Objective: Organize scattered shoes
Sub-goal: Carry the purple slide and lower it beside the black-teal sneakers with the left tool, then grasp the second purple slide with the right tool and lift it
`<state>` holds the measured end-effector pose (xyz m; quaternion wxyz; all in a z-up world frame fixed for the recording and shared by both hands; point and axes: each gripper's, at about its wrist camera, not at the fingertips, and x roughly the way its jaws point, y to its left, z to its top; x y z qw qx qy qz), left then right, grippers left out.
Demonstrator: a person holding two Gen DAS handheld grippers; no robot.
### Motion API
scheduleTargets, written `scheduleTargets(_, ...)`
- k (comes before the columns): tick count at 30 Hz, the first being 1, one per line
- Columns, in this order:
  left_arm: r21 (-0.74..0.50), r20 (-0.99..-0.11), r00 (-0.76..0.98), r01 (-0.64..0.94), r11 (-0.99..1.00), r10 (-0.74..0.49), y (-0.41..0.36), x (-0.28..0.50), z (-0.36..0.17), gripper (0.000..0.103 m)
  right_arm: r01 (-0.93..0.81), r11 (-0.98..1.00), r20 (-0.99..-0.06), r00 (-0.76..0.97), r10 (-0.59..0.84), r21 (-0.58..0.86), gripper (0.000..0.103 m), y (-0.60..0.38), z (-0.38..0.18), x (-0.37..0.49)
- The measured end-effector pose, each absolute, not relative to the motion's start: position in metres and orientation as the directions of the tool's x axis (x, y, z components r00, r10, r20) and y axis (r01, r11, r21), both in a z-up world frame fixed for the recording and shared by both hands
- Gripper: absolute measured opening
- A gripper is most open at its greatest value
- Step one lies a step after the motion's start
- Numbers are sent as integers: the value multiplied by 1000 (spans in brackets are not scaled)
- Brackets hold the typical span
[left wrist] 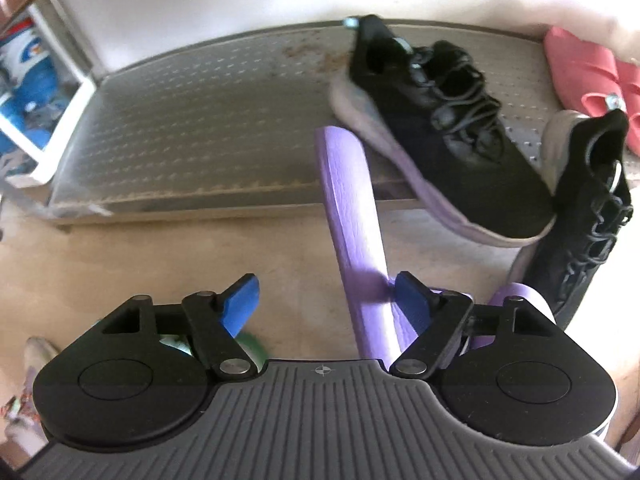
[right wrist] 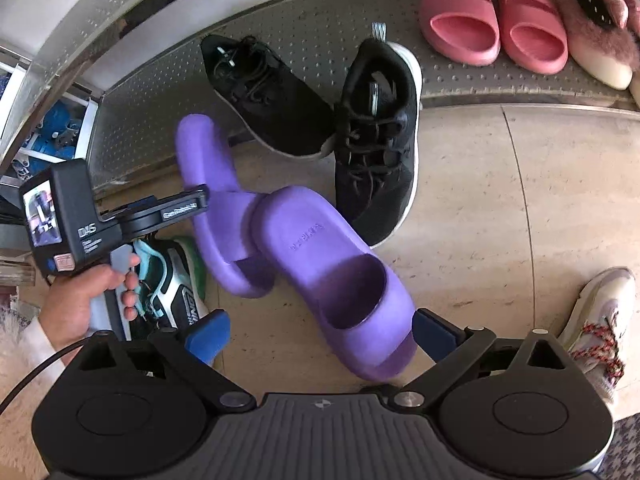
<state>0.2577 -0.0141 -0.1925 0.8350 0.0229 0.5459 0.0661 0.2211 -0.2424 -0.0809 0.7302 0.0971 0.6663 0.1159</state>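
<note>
Two purple slides overlap on the beige floor. In the left wrist view one purple slide (left wrist: 352, 204) stands on its edge between the blue pads of my left gripper (left wrist: 326, 304), close against the right pad (left wrist: 414, 306) and clear of the left one, so the jaws are open. From the right wrist view that gripper (right wrist: 192, 204) reaches this slide (right wrist: 208, 168) from the left. The second purple slide (right wrist: 340, 276) lies partly over the first, between the wide-apart fingers of my right gripper (right wrist: 320, 336), with its toe beside the right pad (right wrist: 434, 336). I see no pinch on it.
Two black sneakers (right wrist: 272, 100) (right wrist: 376, 148) hang over the edge of a low studded metal platform (right wrist: 320, 28). Pink slides (right wrist: 460, 16) and a furry slipper (right wrist: 596, 36) sit on it. A green-and-teal sneaker (right wrist: 172, 280) lies left and a white sneaker (right wrist: 596, 320) right.
</note>
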Motion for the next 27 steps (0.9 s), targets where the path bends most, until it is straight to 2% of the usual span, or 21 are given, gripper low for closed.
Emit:
scheduleTargets(2,112,-915,380,-86,990,136,-10,263,-192,69,-40,955,-952,79,296,294,98,-242,-83,222)
scheduleTargets(4,183,-915,354,-58,981,192,-14,266,-189,55,-46,957,-954,81,288,285,98,-240,-83,223)
scheduleTargets(5,213,-915,342,-47,976,216,-15,264,-187,54,-51,958,-955,83,285,281,98,-239,-82,223)
scheduleTargets(7,262,-912,319,-29,965,257,-13,258,-181,63,-63,960,-957,91,276,271,98,-237,-80,224)
scheduleTargets(10,222,-919,336,3,975,208,-2,233,-162,77,-75,962,-957,104,270,264,98,-234,-78,226)
scheduleTargets(12,205,-934,306,30,978,186,1,227,-158,78,-96,957,-952,114,285,275,98,-228,-77,227)
scheduleTargets(15,117,-976,198,110,987,94,17,206,-134,79,-152,931,-927,130,352,332,98,-213,-79,227)
scheduleTargets(18,109,-981,175,125,986,86,27,193,-111,89,-194,911,-910,133,393,365,98,-197,-82,226)
scheduleTargets(22,84,-979,194,147,986,55,57,177,-79,96,-278,885,-895,144,423,373,99,-166,-91,220)
scheduleTargets(27,40,-978,204,37,999,32,89,171,-106,91,-262,894,-890,188,416,362,99,-134,-115,214)
